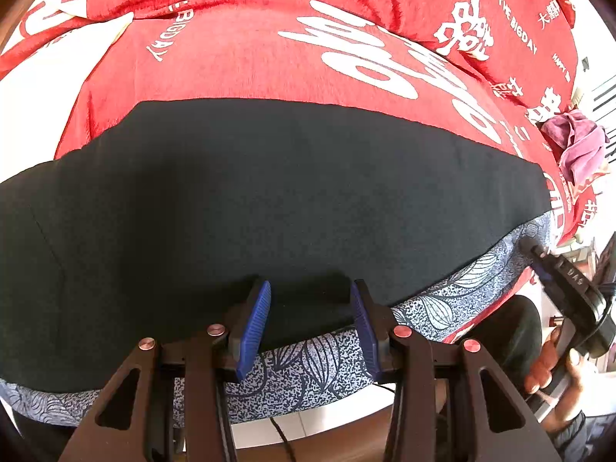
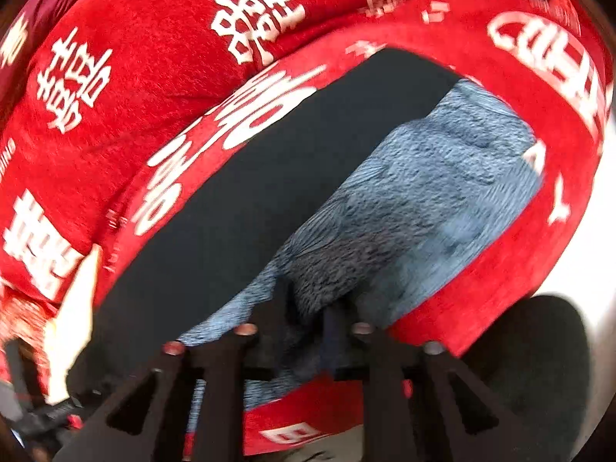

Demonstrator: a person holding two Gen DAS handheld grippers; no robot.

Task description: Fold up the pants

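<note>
The pants lie on a red cloth: a black outer side (image 1: pixel 269 200) and a blue-white leaf-print edge (image 1: pixel 308 369) nearest me. My left gripper (image 1: pixel 310 315) is open, its blue pads either side of the black fabric's near edge, holding nothing. In the right wrist view the black fabric (image 2: pixel 250 208) lies beside the blue print part (image 2: pixel 423 200). My right gripper (image 2: pixel 308 319) is blurred; its fingers stand close together over the print fabric's near edge, and I cannot tell if they pinch it. It also shows in the left wrist view (image 1: pixel 539 258) at the pants' right end.
A red cloth with white lettering (image 1: pixel 269 46) covers the surface and bunches up at the back (image 2: pixel 154 57). A crumpled pink-purple cloth (image 1: pixel 577 142) lies at the far right. Pale floor and a dark cable (image 1: pixel 281 435) show below the near edge.
</note>
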